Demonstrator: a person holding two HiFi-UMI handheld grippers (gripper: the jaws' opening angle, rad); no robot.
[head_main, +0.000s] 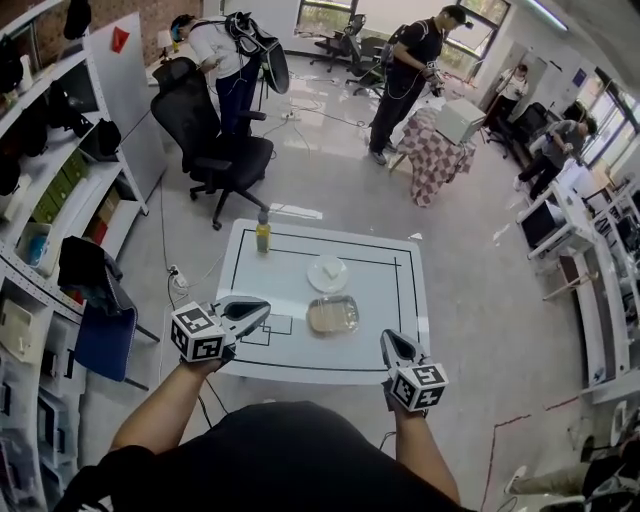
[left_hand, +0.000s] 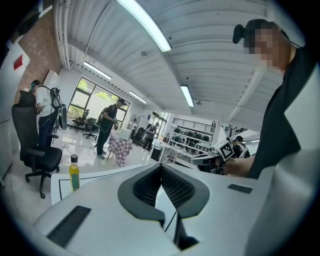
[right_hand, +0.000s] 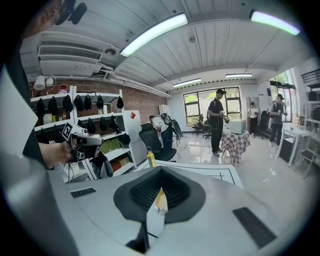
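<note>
Counter (head_main: 385, 290): white and square, with a black rectangle drawn just inside its rim and a smaller black box outlined at its near left corner. It carries a tray, a dish and a bottle.

Office chair (head_main: 215, 140): black, standing on the floor beyond the counter's far left corner, well apart from it.

Left hand-held gripper (head_main: 262, 306): hovers over the near left corner of the counter, above the small outlined box. Its tips point towards the tray. In the left gripper view (left_hand: 161, 167) the two ribbed pads are pressed together at the tips, with nothing between them.

Right hand-held gripper (head_main: 388, 338): sits at the counter's near edge, right of the tray and near it. Its jaws are likewise pressed together and empty (right_hand: 160, 176).

Metal tray (head_main: 333, 315): rectangular with rounded corners, holding something pale brown. It lies in the near middle of the counter, between the two grippers and touching neither.

White dish (head_main: 327, 273): round, just beyond the tray, with a small white item on it.

Oil bottle (head_main: 263, 233): small, yellow, dark-capped and upright, at the counter's far left corner on the black line.
</note>
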